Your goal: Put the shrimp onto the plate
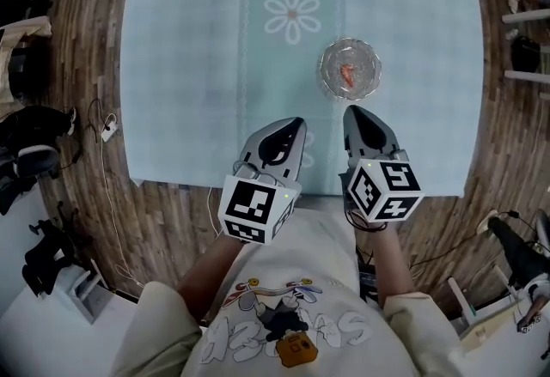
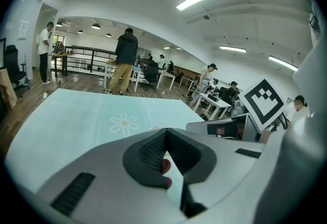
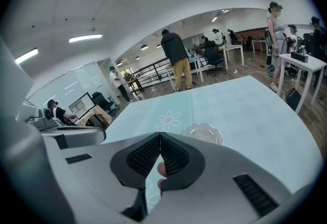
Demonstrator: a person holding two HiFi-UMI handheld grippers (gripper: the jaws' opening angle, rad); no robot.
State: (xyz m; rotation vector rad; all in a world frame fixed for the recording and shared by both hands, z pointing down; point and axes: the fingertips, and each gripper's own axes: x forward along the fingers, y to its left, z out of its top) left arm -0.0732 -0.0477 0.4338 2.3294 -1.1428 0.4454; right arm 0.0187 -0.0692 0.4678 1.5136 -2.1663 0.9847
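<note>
Left gripper (image 1: 296, 121) held at near edge of tablecloth (image 1: 189, 66), jaws clenched, nothing gripped. Right gripper (image 1: 351, 110) beside it, likewise clenched, empty. Shrimp (image 1: 347, 73) seen lying on glass plate (image 1: 326, 57), right of centre. Risk judged: plate nudged by right gripper, shrimp slid off.

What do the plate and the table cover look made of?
The plate looks clear glass or plastic: the cover shows through and its rim glints. The cover seems matte cloth or vinyl, teal with a printed flower; can't tell which.
</note>
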